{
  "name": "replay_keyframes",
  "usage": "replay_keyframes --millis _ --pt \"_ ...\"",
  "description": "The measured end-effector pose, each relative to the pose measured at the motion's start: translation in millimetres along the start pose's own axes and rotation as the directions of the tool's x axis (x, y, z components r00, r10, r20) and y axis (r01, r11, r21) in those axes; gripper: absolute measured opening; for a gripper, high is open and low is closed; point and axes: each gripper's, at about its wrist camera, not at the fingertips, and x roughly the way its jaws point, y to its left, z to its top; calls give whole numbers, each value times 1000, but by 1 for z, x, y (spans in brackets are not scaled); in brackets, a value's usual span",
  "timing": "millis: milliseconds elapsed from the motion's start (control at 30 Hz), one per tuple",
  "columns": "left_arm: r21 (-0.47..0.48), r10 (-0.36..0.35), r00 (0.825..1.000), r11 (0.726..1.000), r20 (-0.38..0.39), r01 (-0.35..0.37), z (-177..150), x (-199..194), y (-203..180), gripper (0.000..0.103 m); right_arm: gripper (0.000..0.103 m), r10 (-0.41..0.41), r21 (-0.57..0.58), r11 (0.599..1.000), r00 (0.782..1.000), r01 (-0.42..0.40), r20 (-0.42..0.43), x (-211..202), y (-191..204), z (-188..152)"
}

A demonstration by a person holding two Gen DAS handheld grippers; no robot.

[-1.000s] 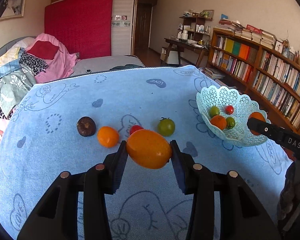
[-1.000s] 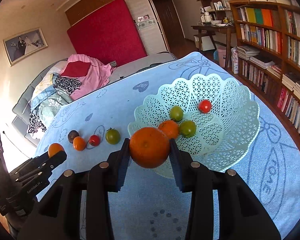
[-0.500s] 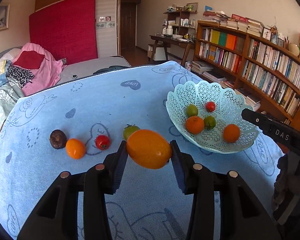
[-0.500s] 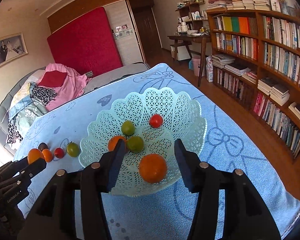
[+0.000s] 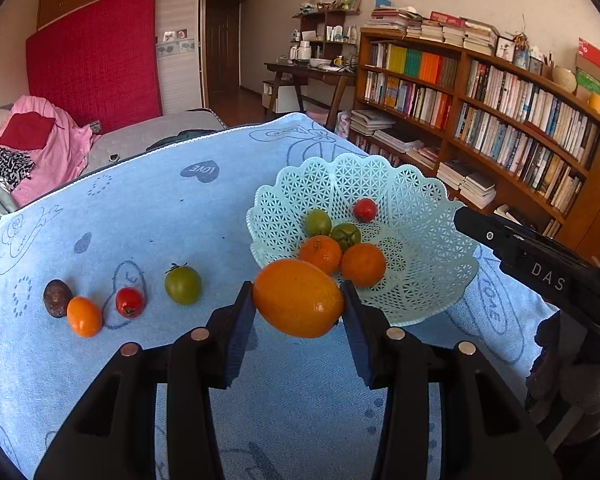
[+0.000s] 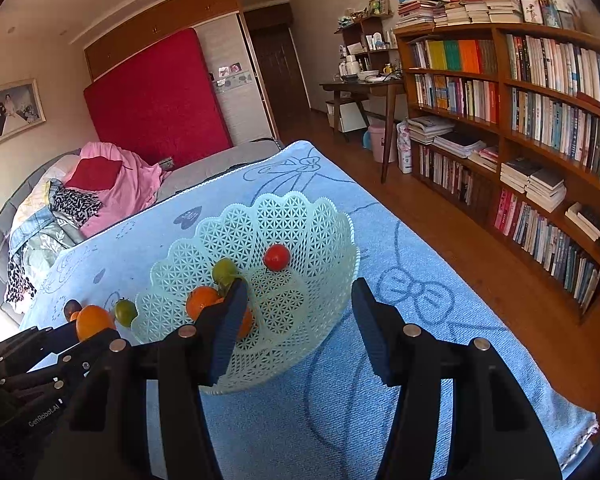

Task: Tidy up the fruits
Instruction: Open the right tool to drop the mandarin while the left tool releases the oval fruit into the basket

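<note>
Bookshelf [image 6: 520, 120] beyond basket [image 6: 320, 216] — bed [image 6: 100, 184] behind.

Both wrist views are bright and evenly lit by daylight, with a blown-out white patch at the lower left edge of the right wrist view, and colours read vivid and sharp across the blue cloth [image 5: 148, 208]. The fisheye lenses bend the bookshelf [image 6: 540, 120] into curves and leave black vignetted corners. A small highlight glints on the orange fruit [image 5: 298, 298], soft shadows lie under it on the cloth, and the black gripper bodies nearest the lenses show little detail.
</note>
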Motion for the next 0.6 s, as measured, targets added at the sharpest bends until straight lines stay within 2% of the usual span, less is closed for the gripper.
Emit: replay_keyframes --millis 300,333,433,600 --pt "20 -51 999 998 -13 51 9 13 -22 44 62 11 20 1000 1000 -12 9 -2 -3 0" --pt "19 -53 998 998 -15 53 10 14 -24 45 62 10 21 1000 1000 -10 11 -3 -4 1" --pt "21 -52 999 998 7 51 14 13 -26 61 62 2 31 1000 1000 -3 20 -6 -7 2" --pt "20 -38 999 999 10 37 13 12 -24 62 62 -1 62 998 1000 -1 29 -9 -15 3"
